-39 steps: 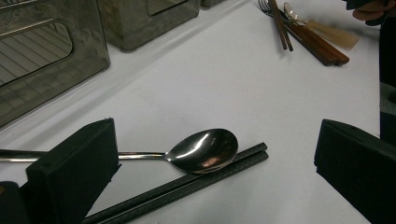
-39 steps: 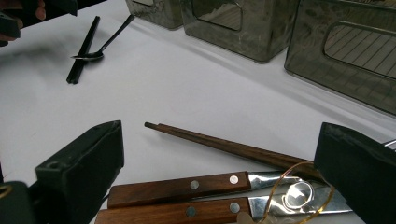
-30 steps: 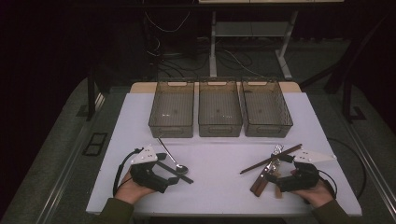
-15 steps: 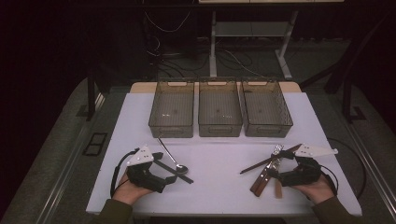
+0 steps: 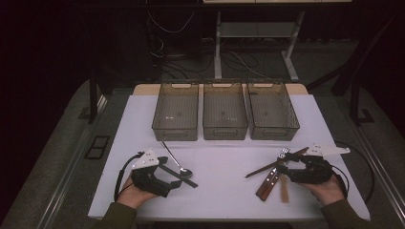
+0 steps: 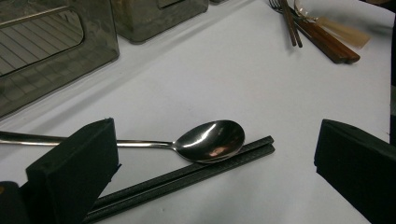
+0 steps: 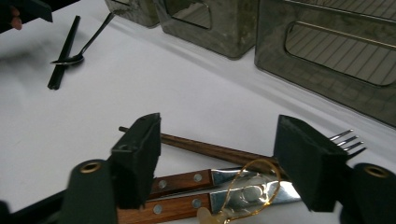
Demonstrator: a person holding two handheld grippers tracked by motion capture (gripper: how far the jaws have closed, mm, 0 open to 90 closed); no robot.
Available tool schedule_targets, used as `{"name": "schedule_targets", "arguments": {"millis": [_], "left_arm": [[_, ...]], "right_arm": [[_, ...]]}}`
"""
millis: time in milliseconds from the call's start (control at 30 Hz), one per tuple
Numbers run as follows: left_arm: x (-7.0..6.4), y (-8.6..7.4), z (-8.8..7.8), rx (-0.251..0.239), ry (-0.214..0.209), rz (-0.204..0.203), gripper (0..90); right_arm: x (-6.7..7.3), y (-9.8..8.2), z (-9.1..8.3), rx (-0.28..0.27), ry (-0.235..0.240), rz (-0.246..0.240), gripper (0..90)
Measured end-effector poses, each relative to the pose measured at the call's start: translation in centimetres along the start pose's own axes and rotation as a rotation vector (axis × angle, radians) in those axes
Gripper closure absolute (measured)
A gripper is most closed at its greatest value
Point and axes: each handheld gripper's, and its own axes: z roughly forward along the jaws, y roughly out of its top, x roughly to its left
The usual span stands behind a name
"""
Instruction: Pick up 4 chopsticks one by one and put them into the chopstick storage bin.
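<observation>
The right tongs [image 7: 217, 163] hang just above a heap of cutlery at the right of the white bench [image 5: 229, 157]: brown chopsticks [image 7: 205, 148], two wood-handled knives [image 7: 187, 193] and a fork [image 7: 348, 140]. Their jaws have just been closing, straddle the heap and press on nothing. The left tongs [image 6: 210, 158] gape wide over a spoon [image 6: 210, 140] touching black chopsticks [image 6: 187, 175].

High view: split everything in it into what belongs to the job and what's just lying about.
Job, likely: spoon, black chopsticks, brown chopsticks, knife, fork, clear spoon, bins.
Lying about: floor cables, metal stand, floor plate.
</observation>
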Motion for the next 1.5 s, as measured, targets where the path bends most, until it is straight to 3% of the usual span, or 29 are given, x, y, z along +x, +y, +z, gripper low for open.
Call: {"name": "schedule_targets", "arguments": {"millis": [533,800,933,1200,1500], "left_arm": [[0.1,-0.1,0.1,0.004,0.001,0.015,0.0],[0.3,-0.1,0.2,-0.019,-0.003,0.008,0.0],[0.3,0.0,0.3,-0.012,-0.012,-0.009,0.0],[0.2,-0.1,0.4,-0.004,-0.008,-0.003,0.0],[0.0,-0.1,0.5,0.001,-0.013,-0.001,0.0]], "right_arm": [[-2.1,1.4,0.3,0.051,-0.082,0.042,74.3],[-3.2,2.1,0.2,0.061,-0.112,0.025,89.1],[-4.1,2.4,0.3,0.082,-0.138,0.038,90.0],[-6.4,2.4,0.9,0.127,-0.228,0.053,90.0],[-8.7,2.0,1.2,0.168,-0.295,0.088,90.0]]}}
